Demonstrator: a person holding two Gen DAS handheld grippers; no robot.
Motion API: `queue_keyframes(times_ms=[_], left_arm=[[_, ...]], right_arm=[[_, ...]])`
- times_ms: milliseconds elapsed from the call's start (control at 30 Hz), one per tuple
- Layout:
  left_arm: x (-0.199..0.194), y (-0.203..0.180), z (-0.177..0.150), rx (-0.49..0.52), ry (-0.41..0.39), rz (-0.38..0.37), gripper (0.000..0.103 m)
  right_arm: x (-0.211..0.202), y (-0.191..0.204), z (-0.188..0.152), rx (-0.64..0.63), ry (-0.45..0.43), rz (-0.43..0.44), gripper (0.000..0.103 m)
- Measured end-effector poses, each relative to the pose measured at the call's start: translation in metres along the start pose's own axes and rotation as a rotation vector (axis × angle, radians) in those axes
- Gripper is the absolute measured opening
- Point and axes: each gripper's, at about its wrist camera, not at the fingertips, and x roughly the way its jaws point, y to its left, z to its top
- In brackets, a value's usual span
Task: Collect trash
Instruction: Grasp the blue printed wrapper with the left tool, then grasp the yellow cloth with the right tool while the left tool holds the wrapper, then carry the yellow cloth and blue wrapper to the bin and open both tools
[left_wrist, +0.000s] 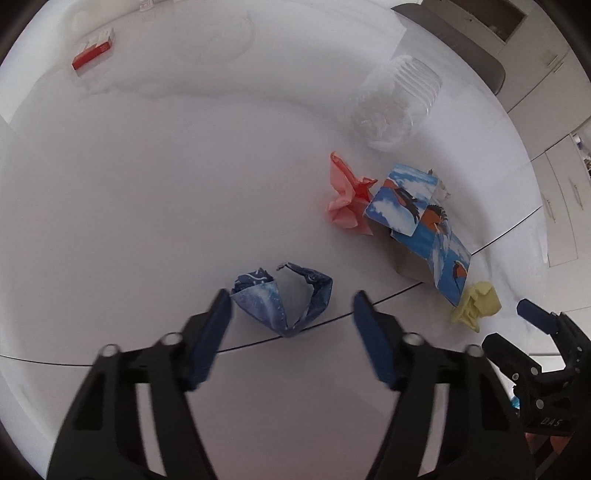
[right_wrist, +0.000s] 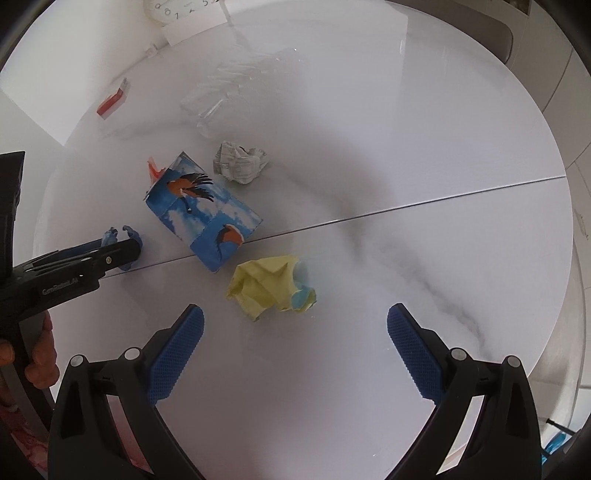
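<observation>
My left gripper (left_wrist: 291, 301) is open, its jaws on either side of a crumpled dark blue paper (left_wrist: 282, 301) on the white table, not touching it. My right gripper (right_wrist: 295, 314) is open and empty, just short of a crumpled yellow paper (right_wrist: 271, 286); that paper shows in the left wrist view (left_wrist: 476, 304) too. A blue bird-print carton (right_wrist: 201, 212) lies on its side to the yellow paper's left; it also shows in the left wrist view (left_wrist: 417, 221). A pink crumpled paper (left_wrist: 347, 195) lies beside it. A grey paper ball (right_wrist: 240, 164) lies behind the carton.
A clear plastic container (left_wrist: 397, 101) lies on its side further back. A red and white small box (left_wrist: 92, 53) sits at the far left. A dark seam (right_wrist: 406, 212) crosses the marble table. The left gripper shows in the right wrist view (right_wrist: 122, 245). Cabinets stand on the right.
</observation>
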Motion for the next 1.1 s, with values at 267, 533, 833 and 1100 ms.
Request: queue_keyframes(times_ms=[267,533,833,1100], left_arm=[[0.008,0.007,-0.003,0.002,0.007,0.02,0.036],[0.001,0.015,0.003,0.004,-0.023,0.004,0.031],[-0.011,0.014,0.006,0.019,-0.058,0.0,0.031],[-0.047,-0.015,0.0,0.123,-0.109,-0.015,0.031]], right_arm=[[0.001,0.002,0.003,-0.063,-0.021,-0.003,0.098],[0.026,0.015,0.01,-0.124,0.022,-0.007,0.068],[0.029,0.031,0.017,-0.169,0.013,-0.014,0.048],[-0.003,0.01,0.009,-0.094,-0.058,0.01,0.048]])
